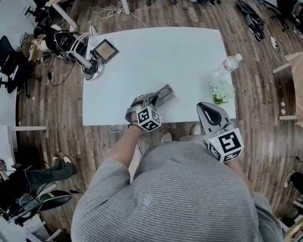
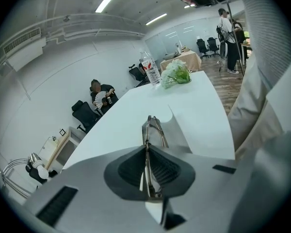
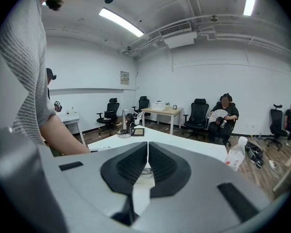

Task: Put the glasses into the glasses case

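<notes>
My left gripper [image 1: 155, 98] hovers over the near edge of the white table [image 1: 156, 54]. It is shut on a pair of thin metal-framed glasses [image 2: 153, 126], folded flat, which stick out past its pads [image 2: 161, 168]. Just beyond the tips lies a flat grey glasses case [image 1: 165, 91], seen in the left gripper view as a pale grey slab [image 2: 196, 135] under and to the right of the glasses. My right gripper [image 1: 206, 108] is at the table's near right edge, apart from the case, jaws shut with nothing between the pads [image 3: 131, 166].
A water bottle [image 1: 230, 63] and a small bunch of white flowers [image 1: 222, 91] stand at the table's right edge. A picture frame [image 1: 105, 50] and a desk lamp with cables [image 1: 91, 67] sit at the far left corner. Office chairs and seated people ring the room.
</notes>
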